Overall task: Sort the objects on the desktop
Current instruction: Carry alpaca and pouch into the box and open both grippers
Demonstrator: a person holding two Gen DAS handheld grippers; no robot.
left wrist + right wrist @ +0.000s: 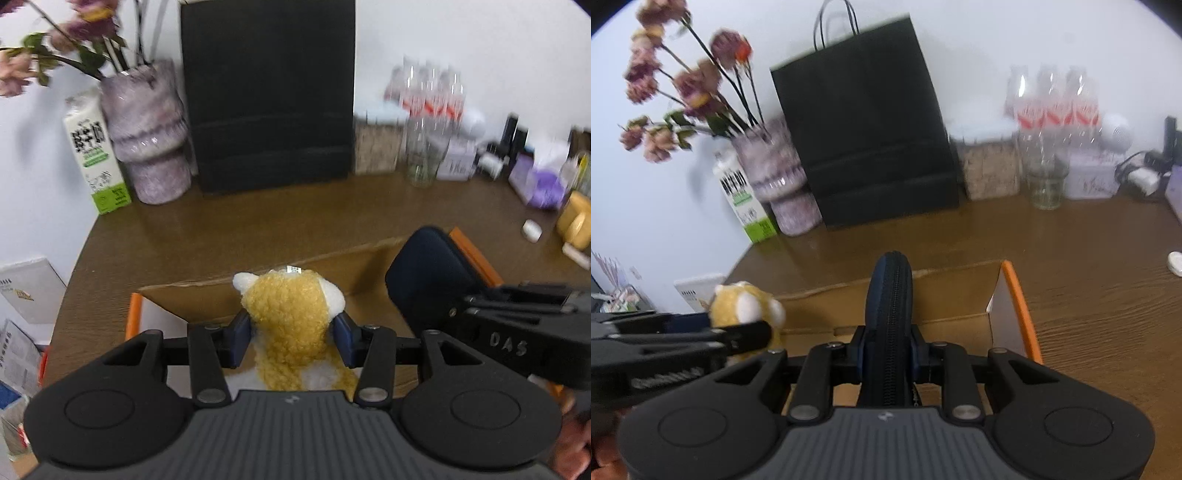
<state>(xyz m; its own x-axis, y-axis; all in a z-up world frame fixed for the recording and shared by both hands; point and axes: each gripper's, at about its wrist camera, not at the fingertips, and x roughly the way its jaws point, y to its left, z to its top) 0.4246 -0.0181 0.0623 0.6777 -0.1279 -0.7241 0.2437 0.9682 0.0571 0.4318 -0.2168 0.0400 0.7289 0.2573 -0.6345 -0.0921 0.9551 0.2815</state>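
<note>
Tan-and-white curly plush toy (291, 317) clamped in left hand-held gripper (291, 338), above open cardboard box w/ orange edges (207, 299) (on brown wood surface (258, 229)). Right hand-held gripper (888, 356) closed on navy zippered case (890, 295), over same box.

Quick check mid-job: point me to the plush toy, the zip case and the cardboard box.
plush toy (291, 314): left wrist view, its yellow curly back.
zip case (892, 314): right wrist view, its zipper edge.
cardboard box (956, 286): right wrist view, its far inner wall.
</note>
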